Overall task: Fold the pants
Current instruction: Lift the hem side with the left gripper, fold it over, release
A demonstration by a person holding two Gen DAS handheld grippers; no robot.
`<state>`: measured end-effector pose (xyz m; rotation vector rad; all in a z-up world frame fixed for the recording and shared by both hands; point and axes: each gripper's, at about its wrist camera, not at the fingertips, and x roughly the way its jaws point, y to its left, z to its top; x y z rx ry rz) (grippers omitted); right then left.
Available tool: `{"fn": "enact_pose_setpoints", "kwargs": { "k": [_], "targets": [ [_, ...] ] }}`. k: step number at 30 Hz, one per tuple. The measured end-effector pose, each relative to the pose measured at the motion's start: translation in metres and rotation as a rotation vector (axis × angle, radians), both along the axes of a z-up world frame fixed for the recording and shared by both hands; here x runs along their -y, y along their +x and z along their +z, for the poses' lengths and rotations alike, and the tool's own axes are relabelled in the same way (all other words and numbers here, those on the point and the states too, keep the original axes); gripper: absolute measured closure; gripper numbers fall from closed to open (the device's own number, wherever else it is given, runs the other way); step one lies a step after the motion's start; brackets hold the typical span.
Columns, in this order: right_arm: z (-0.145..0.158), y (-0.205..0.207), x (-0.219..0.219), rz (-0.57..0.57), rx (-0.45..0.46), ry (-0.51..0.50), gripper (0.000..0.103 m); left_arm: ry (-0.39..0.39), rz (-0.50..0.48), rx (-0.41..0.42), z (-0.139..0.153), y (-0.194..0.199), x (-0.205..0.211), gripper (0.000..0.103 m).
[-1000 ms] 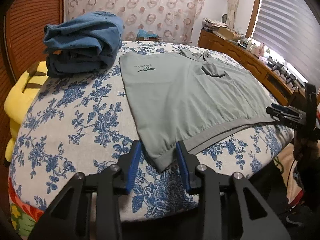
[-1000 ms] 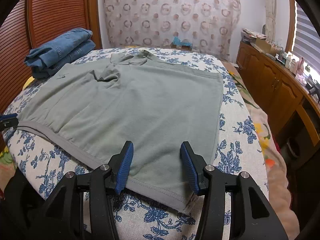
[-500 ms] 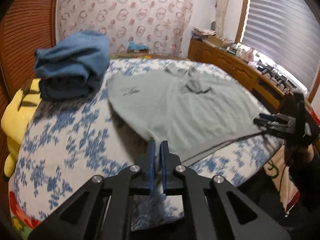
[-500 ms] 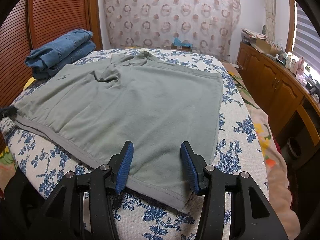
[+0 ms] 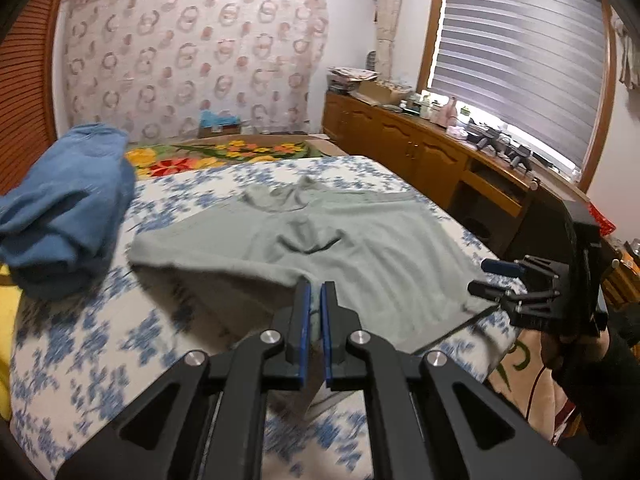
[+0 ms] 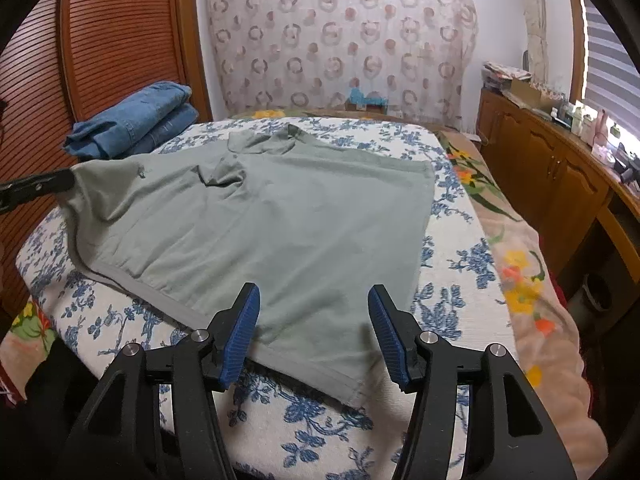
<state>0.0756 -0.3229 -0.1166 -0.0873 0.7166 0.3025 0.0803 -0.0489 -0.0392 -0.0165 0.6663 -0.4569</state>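
Observation:
Grey-green pants (image 6: 280,220) lie spread on the floral bed cover (image 6: 460,264); they also show in the left wrist view (image 5: 360,252). My left gripper (image 5: 315,292) is shut on the pants' waistband corner and holds it lifted above the bed; its tip shows at the left in the right wrist view (image 6: 36,188). My right gripper (image 6: 314,316) is open, its blue pads either side of the near waistband edge, just above the cloth. It also shows at the right of the left wrist view (image 5: 504,278).
Folded blue jeans (image 6: 136,124) sit at the bed's far left corner, also in the left wrist view (image 5: 68,208). A wooden cabinet (image 5: 420,156) with clutter runs along the right wall under the window. A slatted wooden door (image 6: 120,40) stands left.
My left gripper closed on the waistband corner and lifted it up and over the bed. The right gripper has stayed open at the other end.

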Motion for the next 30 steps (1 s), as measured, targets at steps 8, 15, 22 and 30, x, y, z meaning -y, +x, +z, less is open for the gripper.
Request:
{"fn": "enact_pose_setpoints", "kwargs": {
  "k": [8,15,22,30],
  "targets": [
    [-0.001,-0.004,0.017,-0.008,0.008,0.023,0.045,0.012,-0.077,0.014,0.01,0.022,0.049,0.101],
    [0.003,-0.008,0.031,-0.017,0.024,0.026,0.045,0.007,-0.145,0.014,0.02,0.034,0.088,0.102],
    [0.004,-0.009,0.039,-0.015,0.035,0.032,0.045,0.02,-0.161,0.032,0.029,0.035,0.106,0.101],
    [0.003,-0.01,0.031,-0.007,0.039,0.061,0.045,0.112,-0.038,-0.004,0.013,0.039,0.073,0.07]
  ]
}}
